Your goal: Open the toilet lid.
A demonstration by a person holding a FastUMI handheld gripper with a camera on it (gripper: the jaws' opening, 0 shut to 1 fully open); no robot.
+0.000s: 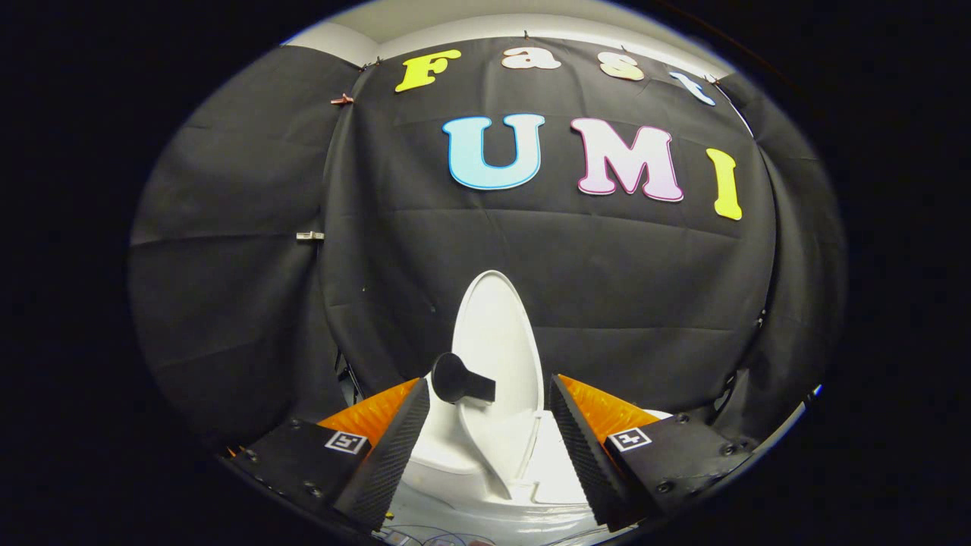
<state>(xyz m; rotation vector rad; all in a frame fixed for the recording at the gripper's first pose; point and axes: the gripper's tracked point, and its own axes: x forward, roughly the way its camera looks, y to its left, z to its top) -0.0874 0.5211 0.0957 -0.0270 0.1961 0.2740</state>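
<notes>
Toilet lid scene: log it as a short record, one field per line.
lid state: toilet lid raised, standing near upright
lid handle: black knob sticking out from the lid face
lid position: between and just beyond the fingers
gripper: gripper open, fingers apart on either side of the lid, neither pressing on it
below lid: white toilet body between the fingers
backdrop: black cloth wall behind the toilet
task status: lid looks already opened

Raised toilet lid point(497, 341) and its black knob point(455, 377) between the spread fingers point(394, 447), blocking passage ahead
</notes>
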